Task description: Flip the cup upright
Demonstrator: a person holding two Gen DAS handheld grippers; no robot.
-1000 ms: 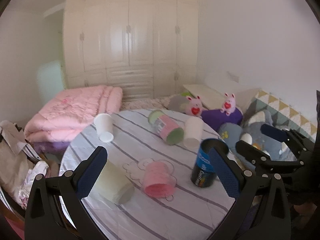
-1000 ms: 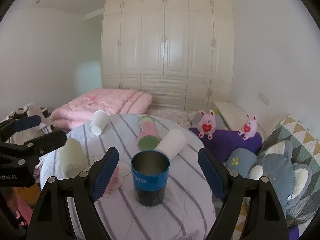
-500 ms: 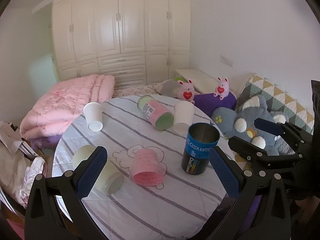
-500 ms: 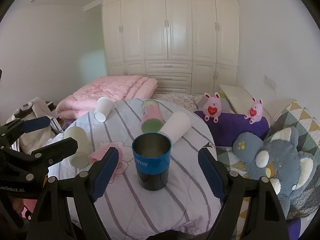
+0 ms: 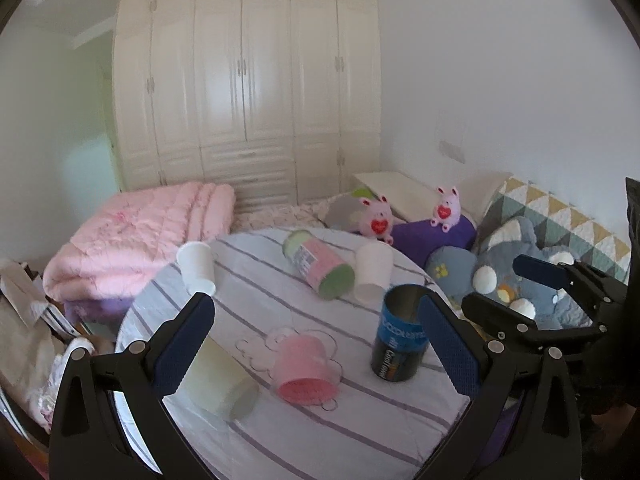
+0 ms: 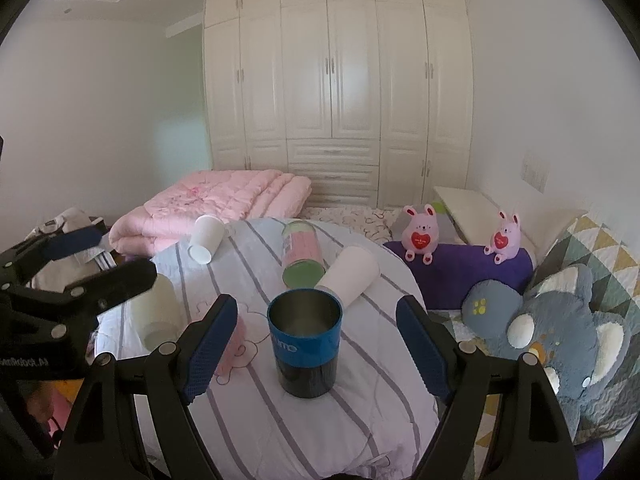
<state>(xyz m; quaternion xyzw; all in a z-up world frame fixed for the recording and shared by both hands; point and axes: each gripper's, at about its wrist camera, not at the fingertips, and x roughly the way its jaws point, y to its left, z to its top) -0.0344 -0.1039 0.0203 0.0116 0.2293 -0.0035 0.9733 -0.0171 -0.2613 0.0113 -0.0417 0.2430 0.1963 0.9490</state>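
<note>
A blue and black metal cup [image 6: 306, 346] stands upright on the round striped table [image 6: 372, 412]; it also shows in the left wrist view [image 5: 400, 334]. My right gripper [image 6: 316, 344] is open and empty, its pads either side of that cup without touching it. My left gripper [image 5: 316, 344] is open and empty above the table's near edge. A pink cup [image 5: 302, 364] lies on its side between its pads, further off. A pale green cup [image 5: 222, 378] lies by the left pad. Two white cups [image 5: 196, 266] [image 5: 372, 274] and a pink-green tumbler [image 5: 318, 264] lie on their sides further back.
A folded pink quilt [image 5: 132, 236] lies beyond the table on the left. Plush toys and cushions [image 6: 556, 320] sit on the bed to the right. A white wardrobe [image 6: 336, 80] fills the back wall. Clothes [image 5: 24, 320] are piled at the far left.
Both grippers have drawn back a little and stayed open. The blue cup stands where it stood. The left view has tilted slightly upward.
</note>
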